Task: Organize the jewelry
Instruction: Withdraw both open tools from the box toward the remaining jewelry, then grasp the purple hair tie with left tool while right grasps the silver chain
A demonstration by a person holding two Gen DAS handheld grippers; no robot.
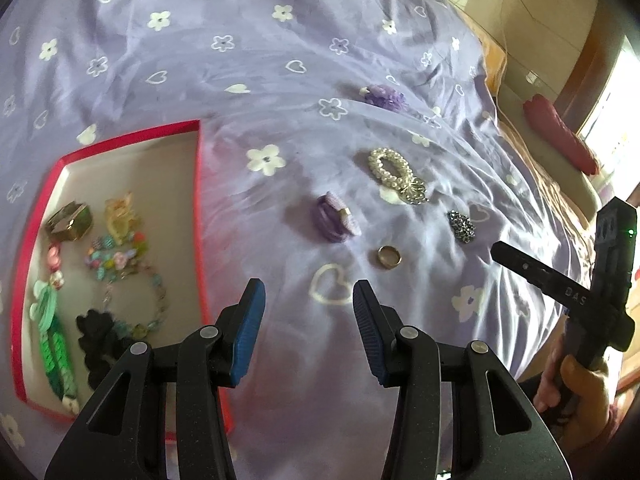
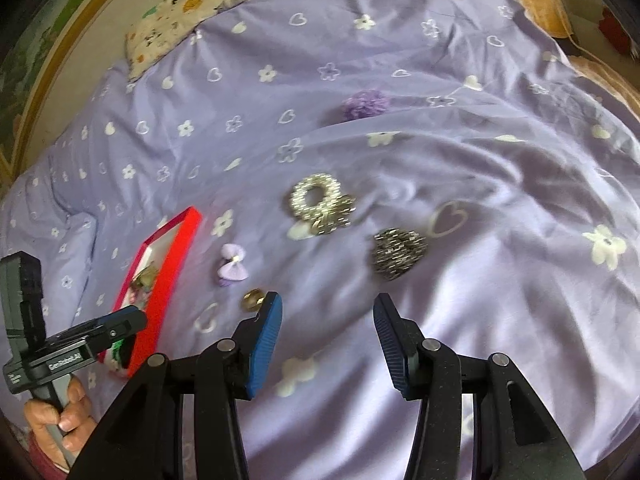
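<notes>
— Blue-padded fingers (image 1: 250, 332) of the left gripper (image 1: 309, 296) sit closest, parted about halfway with nothing between them, only the lilac bedspread (image 1: 240, 52) with its white hearts and flowers.

— Same on the other side: the right gripper (image 2: 328, 312) stands roughly half open and empty. Its left pad nearly covers the gold ring (image 2: 252, 300) from that camera.

— From the left one the ring (image 1: 389, 257) lies clear, just ahead and a little right of the fingertips. Beyond it, the lilac bow clip (image 1: 336, 218), the pearl bracelet (image 1: 394, 174) with a silver charm, and the dark sparkly piece (image 1: 462, 225). Farthest off, a purple flower clip (image 1: 384, 97).

— What's in the red box (image 1: 200, 200)? The right camera only catches its red side and a sliver of the inside.

— The left camera looks straight in: a gold-coloured case (image 1: 69, 220), a yellow claw clip (image 1: 120, 216), a pastel bead necklace (image 1: 128, 276), a green beaded strand (image 1: 54, 336), something black and frilly (image 1: 98, 336). The box lies left of those fingers.

— The right view has a patterned pillow (image 2: 188, 8) at the head of the bed, and the person's left hand (image 2: 60, 416) on its handle. The sparkly piece (image 2: 398, 254) lies just ahead of the right fingers, the bracelet (image 2: 320, 204) beyond.

— And the left view catches the right hand (image 1: 576, 392).
</notes>
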